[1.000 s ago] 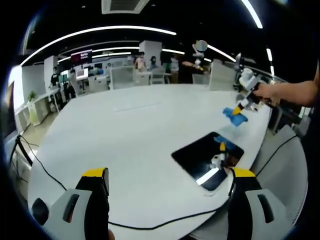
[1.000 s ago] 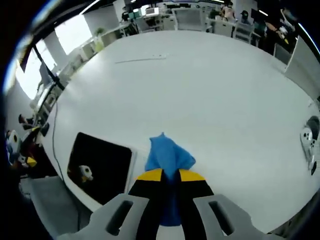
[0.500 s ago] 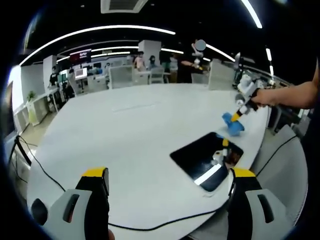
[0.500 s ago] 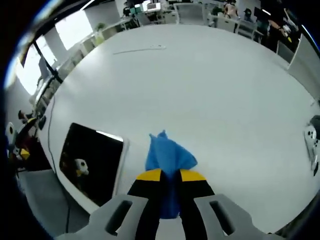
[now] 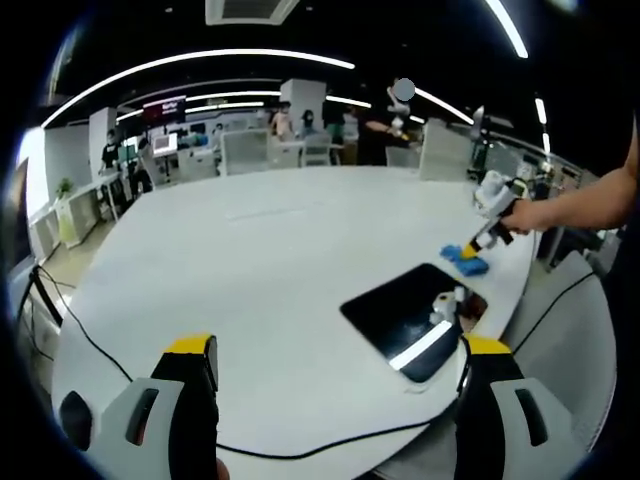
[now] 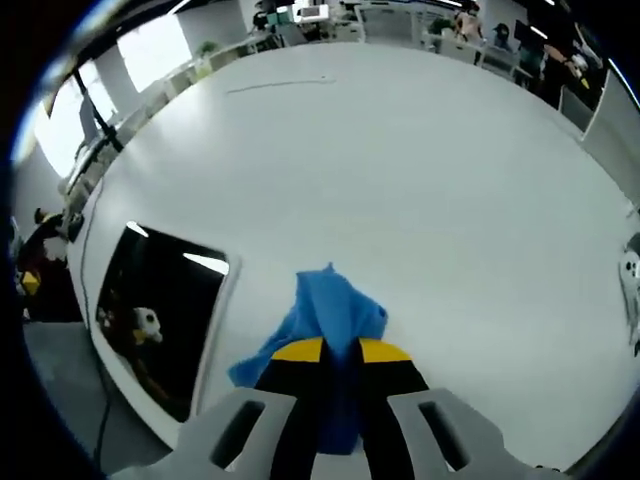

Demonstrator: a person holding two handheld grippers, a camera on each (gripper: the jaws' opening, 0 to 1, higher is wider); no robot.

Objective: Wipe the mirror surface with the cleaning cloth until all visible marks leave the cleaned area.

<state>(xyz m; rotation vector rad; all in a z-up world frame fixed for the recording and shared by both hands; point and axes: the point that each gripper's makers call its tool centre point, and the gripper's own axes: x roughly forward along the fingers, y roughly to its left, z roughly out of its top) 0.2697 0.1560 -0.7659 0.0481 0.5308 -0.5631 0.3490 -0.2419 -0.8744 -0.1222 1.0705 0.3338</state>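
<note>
large white table [image 5: 260,270], oval, matte, mostly bare. open-plan office behind it: desks, chairs, monitors, several people standing far back, long curved strip lights on a dark ceiling, a ceiling vent overhead. bright windows at the far left of the left gripper view.

mirror [image 5: 412,315] lies flat near the table's edge, dark rectangular plate with a pale rim, reflecting a strip light and a small pale shape. in the right gripper view the mirror [image 6: 160,310] sits to the left of the jaws, close to the table edge, its surface dark with two bright glints.

right gripper [image 6: 340,352]: yellow-tipped jaws closed tight on the blue cleaning cloth [image 6: 330,315], which bunches out ahead of the tips and trails a fold to the left. cloth hangs over the white table just beside the mirror's near edge; cannot tell if it touches the glass. in the left gripper view the right gripper [image 5: 487,232] is held by a hand [image 5: 522,214], with the cleaning cloth [image 5: 466,258] low against the table just beyond the mirror's far corner.

left gripper [image 5: 335,350]: jaws spread wide apart, nothing between them, held above the near table edge, well apart from the mirror.

black cable [image 5: 300,445] runs along the near edge of the table, crossing between the left jaws. thin pale strip [image 6: 285,85] lies far out on the table.
</note>
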